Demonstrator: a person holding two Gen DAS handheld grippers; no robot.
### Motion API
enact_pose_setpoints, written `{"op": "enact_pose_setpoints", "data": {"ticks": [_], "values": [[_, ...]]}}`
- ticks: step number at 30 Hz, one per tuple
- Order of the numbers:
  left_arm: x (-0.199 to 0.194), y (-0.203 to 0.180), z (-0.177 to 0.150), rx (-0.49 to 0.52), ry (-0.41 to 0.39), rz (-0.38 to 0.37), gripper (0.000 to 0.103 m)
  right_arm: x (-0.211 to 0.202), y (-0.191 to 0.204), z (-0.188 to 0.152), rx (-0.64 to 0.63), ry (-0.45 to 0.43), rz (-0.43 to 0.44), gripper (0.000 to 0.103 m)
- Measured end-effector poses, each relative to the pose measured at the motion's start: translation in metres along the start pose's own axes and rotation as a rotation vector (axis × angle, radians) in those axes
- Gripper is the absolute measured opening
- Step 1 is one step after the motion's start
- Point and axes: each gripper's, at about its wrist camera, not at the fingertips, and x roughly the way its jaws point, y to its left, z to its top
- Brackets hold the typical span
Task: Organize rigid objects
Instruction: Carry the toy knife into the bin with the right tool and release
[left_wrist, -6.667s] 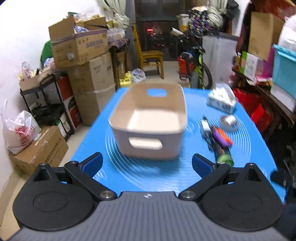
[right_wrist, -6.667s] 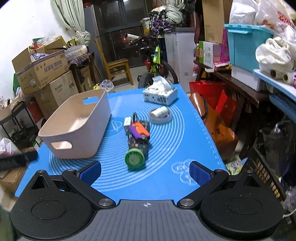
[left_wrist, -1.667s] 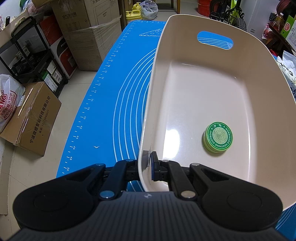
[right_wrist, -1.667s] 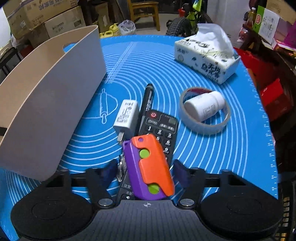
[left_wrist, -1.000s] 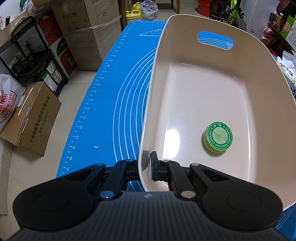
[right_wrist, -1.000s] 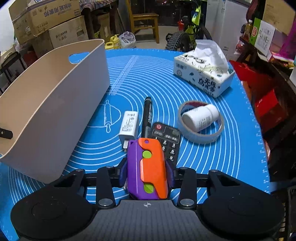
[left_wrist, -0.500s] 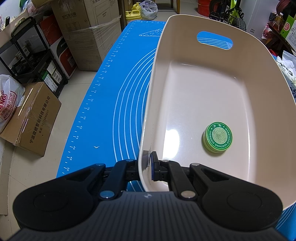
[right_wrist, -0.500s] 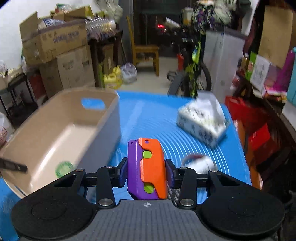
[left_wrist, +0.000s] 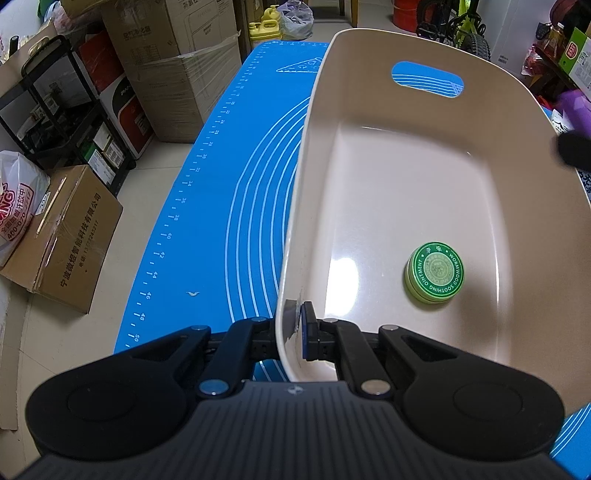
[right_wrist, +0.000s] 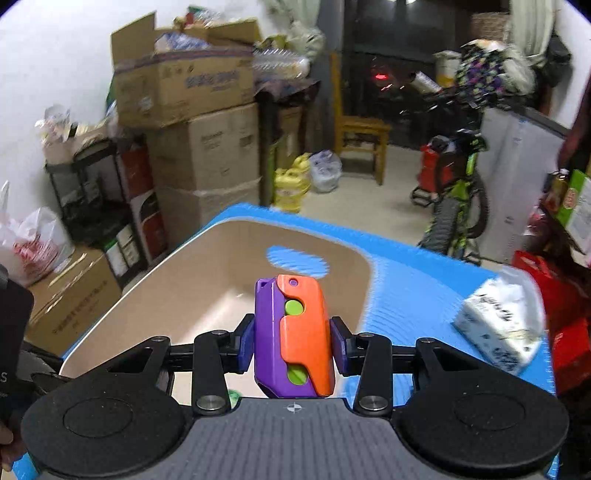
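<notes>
Purple-and-orange plastic toy (right_wrist: 293, 336) looks light, stiff and slick, so the right gripper (right_wrist: 293, 341) clamps its flat sides. Left gripper (left_wrist: 295, 332) pinches the beige bin's (left_wrist: 424, 192) thin rim.

Beige bin (left_wrist: 491, 177); green tin (left_wrist: 435, 272); purple-and-orange toy (right_wrist: 293, 338); blue mat (left_wrist: 229, 192), white rings.

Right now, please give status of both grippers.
Left gripper shut on bin wall. Right gripper shut on purple-orange toy, above bin. Green tin inside.
</notes>
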Motion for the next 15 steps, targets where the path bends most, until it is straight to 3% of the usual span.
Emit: {"op": "enact_pose_setpoints", "data": {"ticks": [15], "values": [[0.002,-0.002,0.0,0.009,0.0,0.004,0.008,0.071,0.057,-0.026,-0.124,0.306,0.045,0.05]]}}
